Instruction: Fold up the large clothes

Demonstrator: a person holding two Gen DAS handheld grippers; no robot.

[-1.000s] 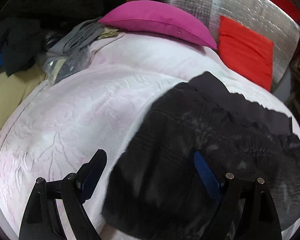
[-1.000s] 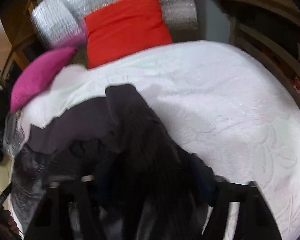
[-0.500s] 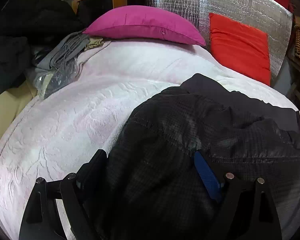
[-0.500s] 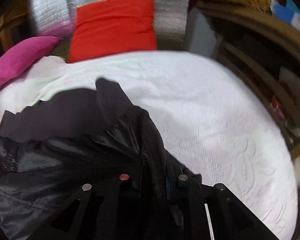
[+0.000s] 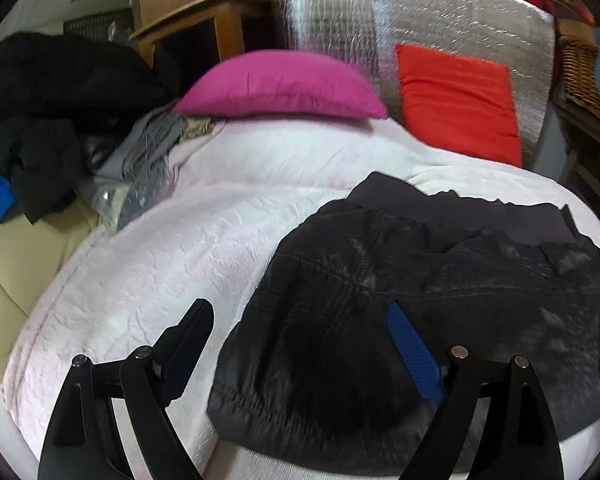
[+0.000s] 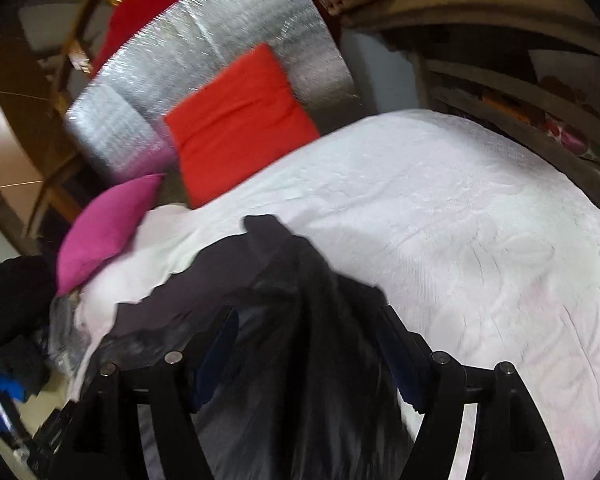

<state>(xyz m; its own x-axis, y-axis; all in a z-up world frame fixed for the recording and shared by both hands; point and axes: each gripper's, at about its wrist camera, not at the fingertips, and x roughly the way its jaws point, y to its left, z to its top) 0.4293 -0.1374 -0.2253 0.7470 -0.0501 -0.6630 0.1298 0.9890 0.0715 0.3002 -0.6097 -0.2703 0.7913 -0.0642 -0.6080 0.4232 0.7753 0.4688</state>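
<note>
Two wrist views of 1 fold in progress. My right gripper (image 6: 306,344), clamped on a ridge of the crumpled black quilted jacket (image 5: 400,304) half a second ago, is now opening; the ridge of cloth runs up between its jaws, but the pads no longer press it, so I judge this fold released. My left gripper (image 5: 300,340) stands wide and unclenched as it did 1 second ago, holding nothing; its blue textured pad (image 5: 414,356) hangs over the jacket's near lobe, the other finger over bare cover. In the left view the jacket's near edge, which ran under the left finger half a second ago, now sits clear of it, and the garment lies as 1 rounded heap on the near right part of the bed. For the task, this reads as 1 fold laid down, with the heap not yet flat or squared.

Materials: the jacket shell is a thin, faintly glossy fabric with a fine grid weave and stitched seams; a smoother matte dark panel shows along its far edge. The white embossed bedspread (image 5: 172,256) carries a raised leaf pattern and small wrinkles. Behind lie 1 oblong magenta pillow (image 5: 280,86), 1 square red cushion (image 5: 456,100) and a crinkled silver foil-faced sheet (image 5: 380,20). A loose pile of dark and grey clothes (image 5: 60,128) sits off the bed's left edge.
</note>
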